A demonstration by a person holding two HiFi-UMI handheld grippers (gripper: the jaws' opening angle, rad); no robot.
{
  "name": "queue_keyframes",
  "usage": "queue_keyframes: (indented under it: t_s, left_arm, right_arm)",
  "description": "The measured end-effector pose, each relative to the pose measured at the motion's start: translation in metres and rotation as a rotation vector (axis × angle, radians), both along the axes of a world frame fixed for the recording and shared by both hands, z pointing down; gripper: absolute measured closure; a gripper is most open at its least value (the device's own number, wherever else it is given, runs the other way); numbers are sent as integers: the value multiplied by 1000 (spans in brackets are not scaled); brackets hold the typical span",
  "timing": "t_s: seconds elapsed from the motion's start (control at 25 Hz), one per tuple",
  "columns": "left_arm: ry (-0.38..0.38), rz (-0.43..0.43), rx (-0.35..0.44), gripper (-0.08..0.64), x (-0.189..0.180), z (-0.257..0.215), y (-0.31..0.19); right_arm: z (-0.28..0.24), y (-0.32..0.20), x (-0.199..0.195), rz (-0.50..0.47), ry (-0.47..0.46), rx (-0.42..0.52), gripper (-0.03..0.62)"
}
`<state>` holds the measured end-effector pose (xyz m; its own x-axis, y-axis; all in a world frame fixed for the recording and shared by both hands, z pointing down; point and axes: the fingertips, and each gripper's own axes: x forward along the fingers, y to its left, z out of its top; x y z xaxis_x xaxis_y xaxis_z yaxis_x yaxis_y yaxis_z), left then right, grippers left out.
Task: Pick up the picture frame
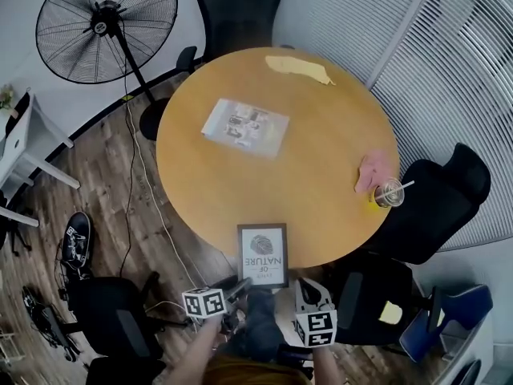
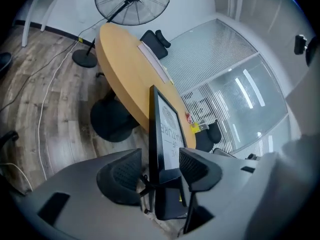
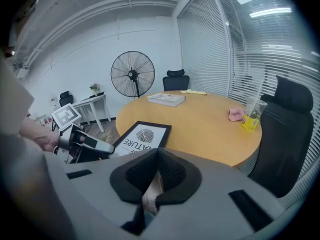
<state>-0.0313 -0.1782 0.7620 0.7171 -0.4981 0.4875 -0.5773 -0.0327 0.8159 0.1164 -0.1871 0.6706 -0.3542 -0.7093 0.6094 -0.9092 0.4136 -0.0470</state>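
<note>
The black picture frame (image 1: 263, 255) with a white leaf print lies at the near edge of the round wooden table (image 1: 321, 135), its near end hanging past the rim. My left gripper (image 1: 234, 289) is at the frame's near-left corner. In the left gripper view the frame (image 2: 167, 124) stands edge-on between the jaws of the left gripper (image 2: 159, 159), which are open, with a gap on each side. My right gripper (image 1: 309, 293) hovers just right of the frame's near end. Seen in its own view, the right gripper (image 3: 157, 156) is shut on nothing, the frame (image 3: 142, 136) just ahead.
On the table are a flat booklet (image 1: 245, 127), a yellow cloth (image 1: 298, 68), a pink cloth (image 1: 373, 171) and a cup with a straw (image 1: 389, 192). Black chairs (image 1: 437, 203) ring the table. A standing fan (image 1: 107, 24) and floor cables lie to the left.
</note>
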Motion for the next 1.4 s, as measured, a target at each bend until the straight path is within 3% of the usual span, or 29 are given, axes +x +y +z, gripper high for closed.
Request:
queue_keyframes:
  t_s: [0.12,0.32,0.48,0.6,0.8,1.16,1.32,1.4]
  left_arm:
    - [119,-21,-56,311,13,4,1]
    - [191,-64,-95,324,16,11,0]
    - [291,-93,-108,403,21,7,-3]
    - [302,-96,-111,450,22,7,-1]
    - [325,-115,-117,463,21,6,0]
    - [344,-133,-50,480,16,-15,-9]
    - [296,-102,-17,486,14,-22,-12]
    - [309,-96,-6,489,16,-28,-14]
  right_arm:
    - [8,-2,6,2,1,-31,580]
    - [13,-12,10,8,-12,-28,578]
    - [16,-14,14,12,-14,-38,578]
    - [17,-14,15,12,-15,-43,579]
    - [14,-14,11,7,-21,-37,579]
    - [5,-8,10,20,-30,-16,579]
    - [-2,-7,10,26,-31,5,580]
    - [-6,-6,10,32,-31,15,579]
